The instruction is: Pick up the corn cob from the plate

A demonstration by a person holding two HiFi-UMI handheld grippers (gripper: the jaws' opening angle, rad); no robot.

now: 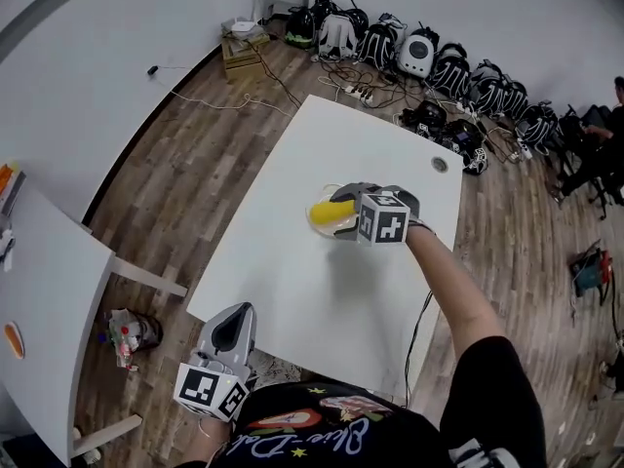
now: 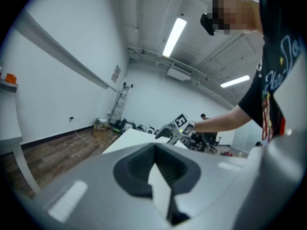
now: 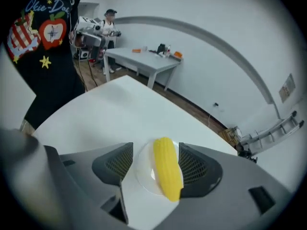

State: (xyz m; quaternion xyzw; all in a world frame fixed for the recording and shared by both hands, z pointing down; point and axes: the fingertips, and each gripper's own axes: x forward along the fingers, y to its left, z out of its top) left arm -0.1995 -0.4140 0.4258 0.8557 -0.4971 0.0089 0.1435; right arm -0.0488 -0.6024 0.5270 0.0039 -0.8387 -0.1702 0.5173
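A yellow corn cob (image 1: 330,212) lies on a small white plate (image 3: 143,172) near the far right part of the white table (image 1: 292,291). My right gripper (image 1: 341,211) hangs over the plate, pointing steeply down. In the right gripper view the corn cob (image 3: 167,169) sits lengthwise between the jaws of the right gripper (image 3: 156,150), which stand wide apart, with a clear gap on the left side. My left gripper (image 1: 234,331) is held low at the table's near edge, shut and empty. The left gripper (image 2: 154,147) points level across the table toward the right gripper (image 2: 175,128).
A second white table (image 1: 39,291) stands at the left, with a bag of litter (image 1: 132,334) on the wood floor beside it. Several black and white bags (image 1: 429,61) and cables line the far wall. A person (image 1: 600,144) sits at the far right.
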